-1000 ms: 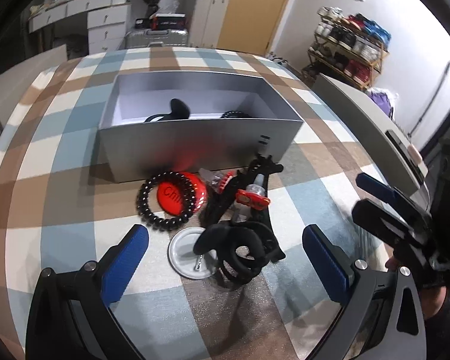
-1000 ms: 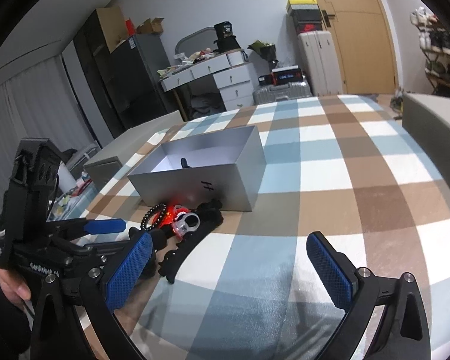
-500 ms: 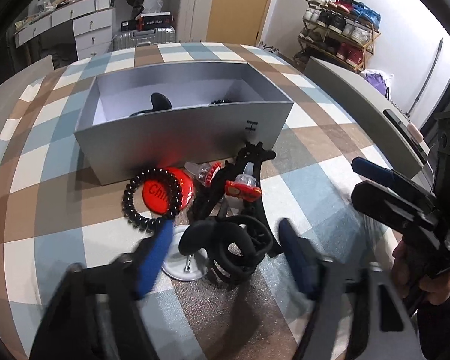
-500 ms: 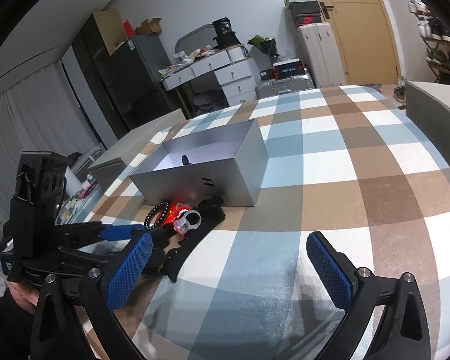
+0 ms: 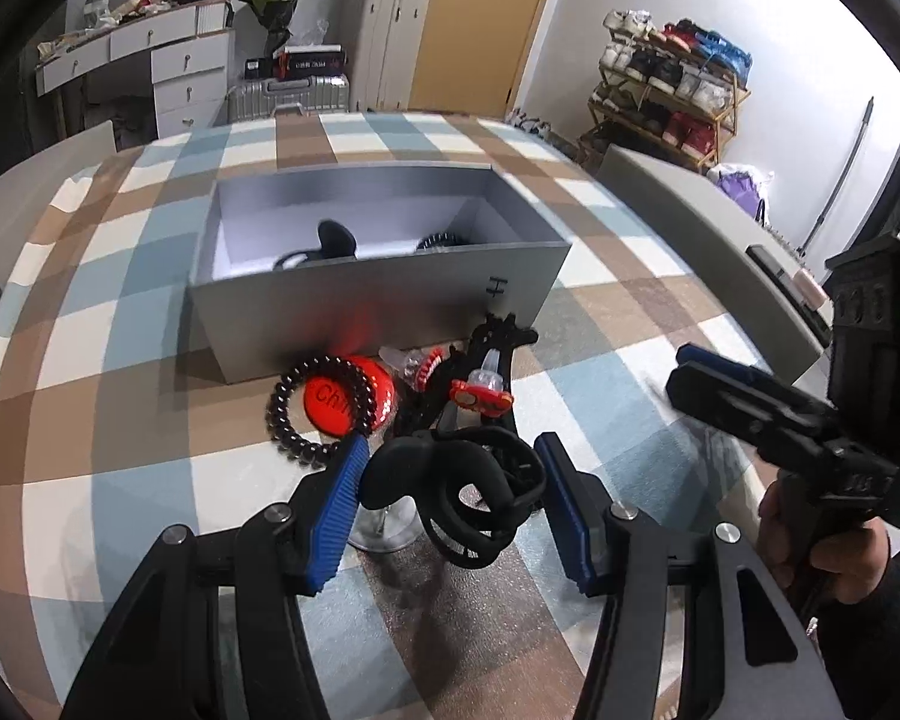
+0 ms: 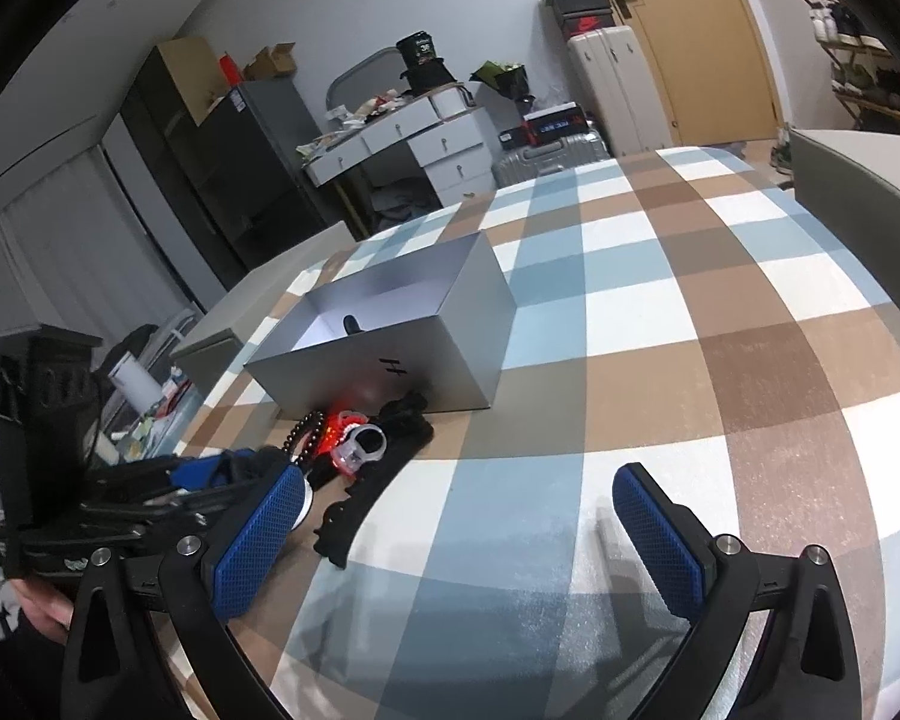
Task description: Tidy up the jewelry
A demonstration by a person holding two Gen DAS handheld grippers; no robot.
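Note:
My left gripper [image 5: 450, 471] is shut on a black looped band [image 5: 468, 504], a blue pad pressing each side of it, low over the checked tablecloth. Behind it lie a red round badge [image 5: 348, 402] ringed by a black bead bracelet [image 5: 285, 429], a red-and-clear clip [image 5: 480, 396] and a long black clip [image 5: 495, 333]. An open grey box [image 5: 378, 300] stands beyond, with black pieces [image 5: 336, 237] inside. My right gripper [image 6: 459, 498] hangs open over bare cloth to the right of the pile, nothing between its fingers.
A silver disc [image 5: 384, 531] lies under the held band. A person's hand [image 5: 810, 546] holds the right gripper at the table's right edge. Grey seat backs [image 5: 690, 210] flank the table. Checked cloth [image 6: 660, 312] stretches right of the box.
My left jaws went from wide open to closed around the black looped band, and the view drew slightly nearer to the pile. The right gripper stayed in place.

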